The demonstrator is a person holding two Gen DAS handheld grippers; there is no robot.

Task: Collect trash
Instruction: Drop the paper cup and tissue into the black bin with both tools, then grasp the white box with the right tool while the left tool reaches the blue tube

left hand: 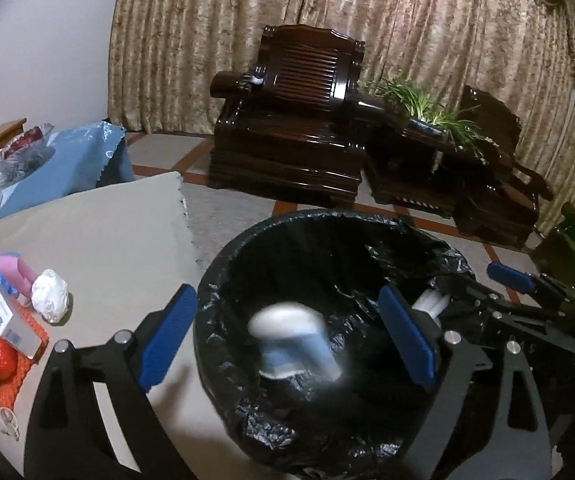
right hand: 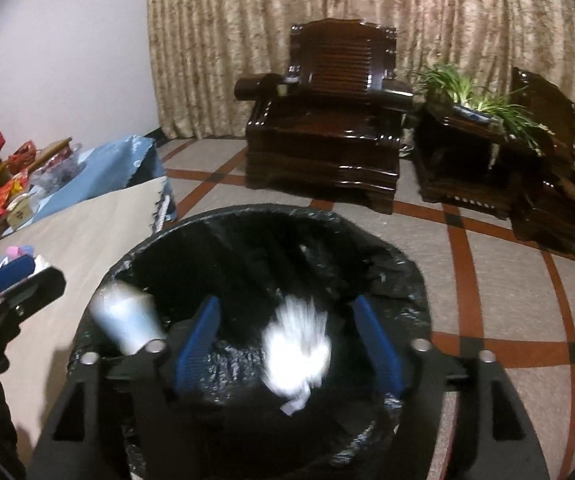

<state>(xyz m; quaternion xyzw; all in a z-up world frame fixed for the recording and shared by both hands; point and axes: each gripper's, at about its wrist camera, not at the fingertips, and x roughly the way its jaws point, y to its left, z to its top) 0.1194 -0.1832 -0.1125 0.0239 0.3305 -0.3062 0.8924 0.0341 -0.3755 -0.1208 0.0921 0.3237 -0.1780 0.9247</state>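
The left claw (left hand: 287,340) fills the bottom of the left wrist view, its blue pads (left hand: 167,338) spread wide apart over the bin (left hand: 223,280), with nothing pressed between them. A blurred white and pale blue cup (left hand: 293,342) is seen loose between the pads, inside the black liner of the bin. In the right wrist view the right claw (right hand: 287,348) is likewise seen at the bottom of the frame with its pads (right hand: 197,346) set apart, and a blurred white wad (right hand: 295,354) is caught between them without being touched, over the dark inside of the bin (right hand: 407,272). The cup (right hand: 125,326) appears at the lower left of that view, by the bin's rim. The right claw (left hand: 447,288) is also visible at the right of the left wrist view, beside the bin.

The bin is placed just beside the desk (left hand: 99,232), which is covered with a beige cloth. More trash is left on the desk at the lower left of the left wrist view: a crumpled tissue (left hand: 50,295), a white box (left hand: 5,318), a pink piece (left hand: 19,272) and a red net bag (left hand: 3,360). A dark wooden armchair (left hand: 291,136) and a plant (left hand: 427,112) are seen in the upper middle and upper right, in front of a gold curtain (left hand: 407,20).
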